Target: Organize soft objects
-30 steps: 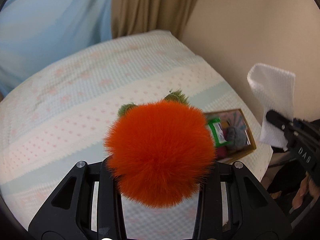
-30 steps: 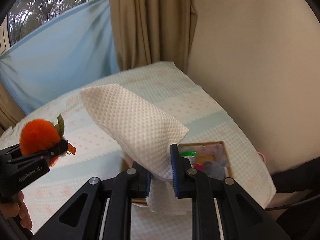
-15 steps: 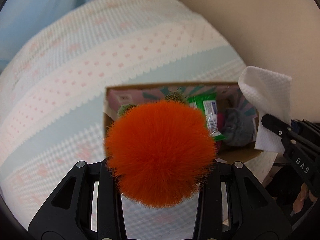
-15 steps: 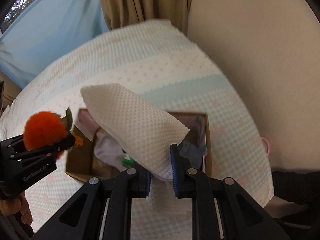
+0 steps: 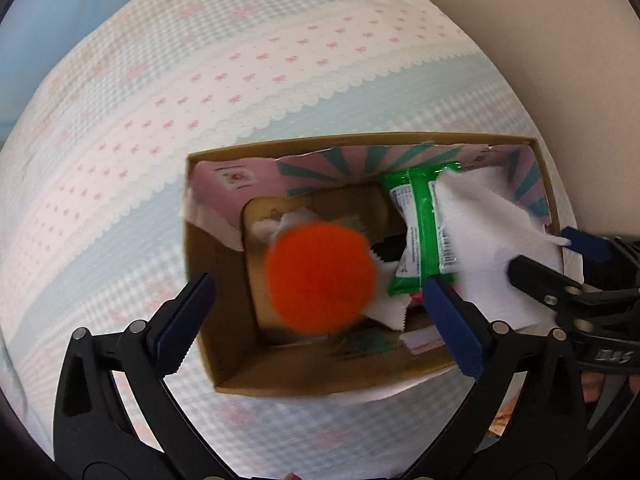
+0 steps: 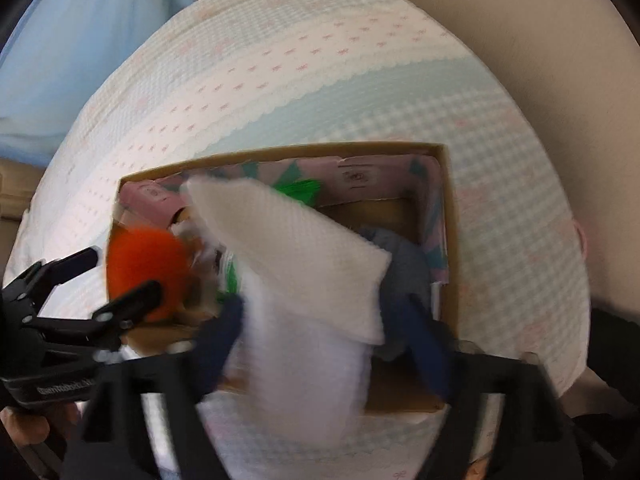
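Observation:
An open cardboard box (image 5: 360,139) lies on the bed. My left gripper (image 5: 318,296) points down into it, its jaws opening wide. The fluffy orange pompom (image 5: 320,276) is blurred and loose between them, inside the box and touching neither pad. My right gripper (image 6: 320,316) hangs over the same box (image 6: 400,146), its jaws opening too. The white paper towel (image 6: 304,248) sits loose between them, draped into the box. In the left wrist view the towel (image 5: 492,232) lies beside a green packet (image 5: 424,232), next to the right gripper (image 5: 546,252).
The box rests on a quilted bed cover (image 5: 240,80) with pink dots and pale blue bands. A grey-blue soft thing (image 6: 400,264) lies inside the box. A beige wall (image 6: 540,40) runs along the right. A blue curtain (image 6: 80,40) hangs at the far left.
Both grippers came down over the box and tipped to point into it. Their jaws spread apart, letting go of the orange pompom and the white towel.

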Demonstrator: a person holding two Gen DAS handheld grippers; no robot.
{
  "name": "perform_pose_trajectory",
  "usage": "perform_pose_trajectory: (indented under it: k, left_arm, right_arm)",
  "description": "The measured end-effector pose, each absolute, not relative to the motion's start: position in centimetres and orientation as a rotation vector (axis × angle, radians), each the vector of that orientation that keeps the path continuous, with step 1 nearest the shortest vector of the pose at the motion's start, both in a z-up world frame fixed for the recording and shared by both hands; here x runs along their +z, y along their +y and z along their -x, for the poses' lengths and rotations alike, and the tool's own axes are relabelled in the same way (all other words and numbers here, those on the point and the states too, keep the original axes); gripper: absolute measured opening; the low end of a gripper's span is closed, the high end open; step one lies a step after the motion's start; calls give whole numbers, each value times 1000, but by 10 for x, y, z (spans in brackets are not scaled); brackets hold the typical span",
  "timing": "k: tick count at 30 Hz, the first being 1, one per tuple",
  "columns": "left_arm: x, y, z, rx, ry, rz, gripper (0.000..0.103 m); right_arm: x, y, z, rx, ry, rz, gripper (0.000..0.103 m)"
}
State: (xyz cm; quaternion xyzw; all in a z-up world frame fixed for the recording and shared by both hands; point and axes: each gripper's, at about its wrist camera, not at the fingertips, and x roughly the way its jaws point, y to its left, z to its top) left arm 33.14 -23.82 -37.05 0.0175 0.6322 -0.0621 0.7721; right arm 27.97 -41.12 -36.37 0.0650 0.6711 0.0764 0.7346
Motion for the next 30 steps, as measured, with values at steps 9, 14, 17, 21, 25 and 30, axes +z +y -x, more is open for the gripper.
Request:
perform_pose_trajectory:
  k: [9,14,17,21,25,30]
  left_arm:
    - [-356,-209,-316,-121,1357,-6,103]
    - [-334,-200,-303,-138,1318,-14,103]
    - [-313,-190,-293,-154,1282,-17,103]
    - [-279,-171,-277,-181,1220,-26,103]
    - [-236,-145,-259,-170,1170,-14,103]
    - [-168,-101,-229,-177,1041,43,103]
  right_arm:
    - [-343,-411,-274,144,1425,-187,103]
    - [-317,-398,-266,133,1375,-188,103]
    - [-296,-390,-258,120,1342,-185,103]
    - [-258,-376,-245,89,1288,-174,103]
    - [-205,-356,-223,71,1200,-160,103]
    - [-144,-323,-191,68,1092,-147,103]
